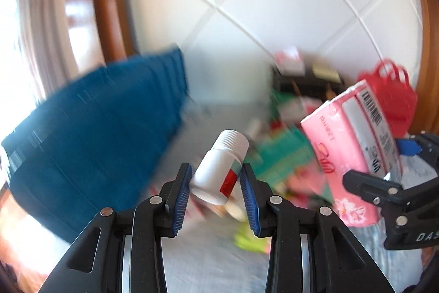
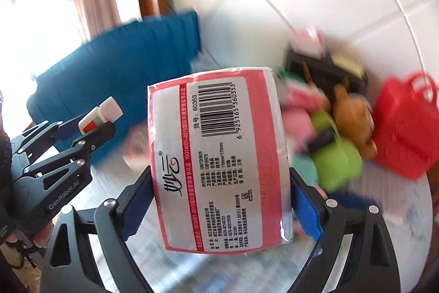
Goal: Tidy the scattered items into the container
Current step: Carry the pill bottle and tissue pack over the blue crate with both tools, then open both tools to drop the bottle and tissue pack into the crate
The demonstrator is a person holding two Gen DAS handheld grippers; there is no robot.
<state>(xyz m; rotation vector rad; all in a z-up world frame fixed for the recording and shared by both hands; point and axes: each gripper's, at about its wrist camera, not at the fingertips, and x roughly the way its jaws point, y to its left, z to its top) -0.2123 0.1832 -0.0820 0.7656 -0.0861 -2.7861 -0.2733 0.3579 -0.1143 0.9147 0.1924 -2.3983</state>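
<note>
My left gripper (image 1: 215,177) is shut on a white pill bottle (image 1: 219,169) with a red and green label, held tilted in the air; both also show in the right wrist view (image 2: 100,114). My right gripper (image 2: 222,199) is shut on a pink tissue pack (image 2: 219,164) with a barcode label, held up; the pack also shows in the left wrist view (image 1: 354,153). A blue fabric container (image 1: 96,133) stands at the left, also in the right wrist view (image 2: 123,73). Both grippers are raised above the pale tabletop (image 1: 208,260).
Scattered items lie at the right: a brown bear toy (image 2: 354,117), a green soft toy (image 2: 337,158), a red plastic basket (image 2: 403,125), a black box (image 2: 326,67), and blurred green and pink packets (image 1: 282,155). White tiled wall behind. Background is motion-blurred.
</note>
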